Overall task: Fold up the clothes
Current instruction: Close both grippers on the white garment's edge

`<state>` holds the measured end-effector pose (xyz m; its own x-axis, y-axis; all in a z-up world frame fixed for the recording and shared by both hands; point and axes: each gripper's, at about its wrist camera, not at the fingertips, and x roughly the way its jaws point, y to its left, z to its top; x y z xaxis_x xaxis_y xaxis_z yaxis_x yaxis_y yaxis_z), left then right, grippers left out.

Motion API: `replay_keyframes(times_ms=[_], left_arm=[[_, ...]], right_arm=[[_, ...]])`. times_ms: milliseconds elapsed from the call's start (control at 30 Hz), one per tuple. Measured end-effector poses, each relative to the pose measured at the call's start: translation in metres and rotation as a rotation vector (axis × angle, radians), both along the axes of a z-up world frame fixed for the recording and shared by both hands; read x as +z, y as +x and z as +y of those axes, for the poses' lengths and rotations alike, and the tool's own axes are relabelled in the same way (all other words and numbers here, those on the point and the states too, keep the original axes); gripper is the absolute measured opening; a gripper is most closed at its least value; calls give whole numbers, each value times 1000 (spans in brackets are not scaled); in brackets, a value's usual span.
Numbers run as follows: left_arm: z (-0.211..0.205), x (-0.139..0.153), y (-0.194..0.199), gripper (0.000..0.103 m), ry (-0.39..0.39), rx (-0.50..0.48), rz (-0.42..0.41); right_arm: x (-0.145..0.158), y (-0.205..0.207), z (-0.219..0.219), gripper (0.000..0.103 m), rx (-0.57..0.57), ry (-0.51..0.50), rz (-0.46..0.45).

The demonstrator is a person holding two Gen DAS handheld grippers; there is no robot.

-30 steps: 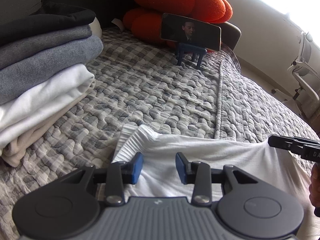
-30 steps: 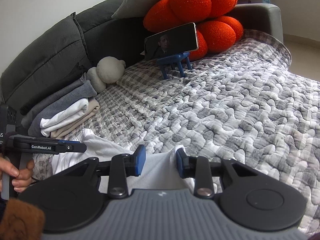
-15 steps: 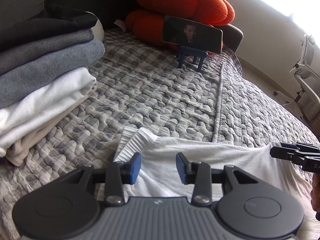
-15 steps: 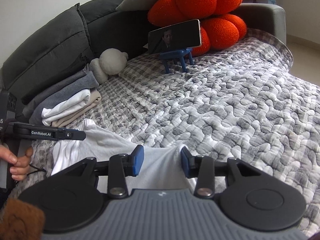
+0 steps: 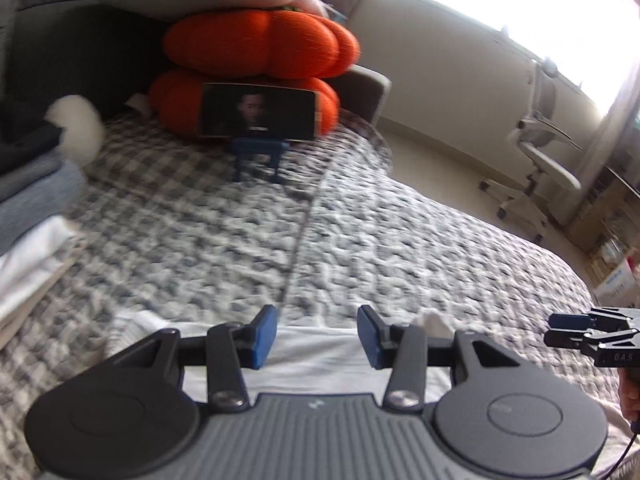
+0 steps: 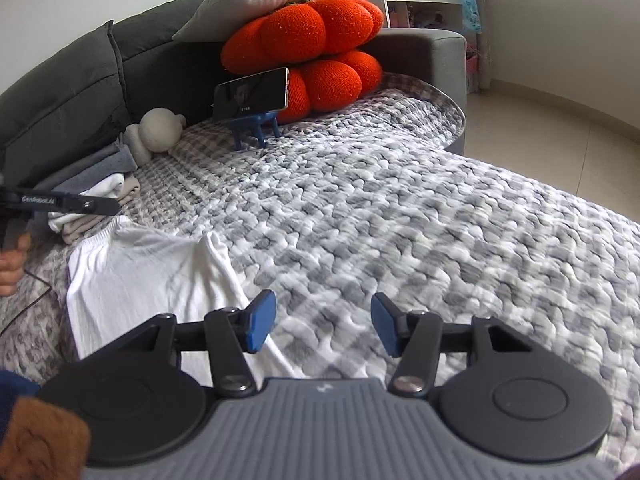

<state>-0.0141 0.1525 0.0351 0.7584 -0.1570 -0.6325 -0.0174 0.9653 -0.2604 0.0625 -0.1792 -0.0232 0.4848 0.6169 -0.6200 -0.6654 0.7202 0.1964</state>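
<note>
The left tool [image 5: 316, 336] hangs above the white garment [image 6: 152, 280], its blue pads parted with nothing pinched between them; its jaws have just been opening. In the left wrist view the cloth shows as a white band directly under and behind the pads, not touching them as far as the blurred picture lets me tell. The right tool [image 6: 323, 328] is likewise released, its jaws also having just been opening, and only the quilt [image 6: 400, 220] shows in the gap between its pads. The garment lies flat on the quilt near the front edge of the sofa bed, towards its left side. From the right wrist view it sits left of the right tool, with its right border running down under that tool's left finger [image 6: 260, 322]. The garment's ribbed edge points towards the stack of folded clothes [image 6: 96, 184], which sits close beyond it against the dark backrest [image 6: 60, 92]. Seen from the right wrist camera, the left tool appears at the far left edge, held by a hand [image 6: 12, 264] just over the garment's far left corner. A phone [image 6: 252, 94] on a blue stand [image 6: 252, 128] sits at the back of the quilt in front of orange cushions [image 6: 312, 52], well away from both tools and the garment.
</note>
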Motion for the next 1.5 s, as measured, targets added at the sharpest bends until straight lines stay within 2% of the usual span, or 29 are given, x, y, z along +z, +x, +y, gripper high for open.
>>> replay_keyframes(times_ms=[67,200,267,333,433,633,833,1033,1067,1100,1167,1267,1300,1333,1367,1400,1433,1500], left_arm=[[-24,-6,18,46,1,-76,4],[-64,-23,51,46,63,-144,36],[-77,-32,60,46,111,-148,47],[-84,-39,65,42,175,-133,53],[-82,-41,67,36,175,-109,52],[-80,-44,66,32,171,-70,38],[-85,-45,61,29,179,-59,8],[-86,-48,58,28,189,-68,-6],[-85,-48,58,28,185,-68,-5],[-83,-48,58,28,175,-65,-3],[-82,-48,59,27,168,-62,-3],[-84,-47,58,18,180,-70,-12],[-84,-46,57,9,180,-75,-17],[-84,-46,56,7,179,-79,-21],[-83,-45,55,7,175,-79,-24],[-83,-45,54,7,172,-81,-25],[-82,-45,54,7,169,-83,-25],[-81,-45,53,7,165,-88,-27]], right_arm=[[-3,-9,-10,51,16,-7,14],[-16,-20,-18,48,57,-59,40],[-22,-21,-21,36,68,-68,55],[-27,-26,-22,12,91,-84,48],[-29,-35,-21,7,133,-115,8],[-22,-58,-18,6,182,-175,-98],[-25,-73,-16,7,225,-216,-164],[-28,-70,-15,8,267,-200,-128],[-25,-64,-18,8,241,-177,-124],[-23,-58,-21,17,214,-153,-120],[-22,-41,-25,21,164,-107,-86],[-34,-19,-25,23,175,-77,15],[-37,-15,-24,23,187,-67,34],[-37,-16,-22,23,193,-65,24],[-36,-17,-21,18,199,-65,13],[-34,-20,-19,9,206,-75,-12],[-31,-24,-18,4,216,-79,-32],[-28,-33,-16,3,237,-96,-65]])
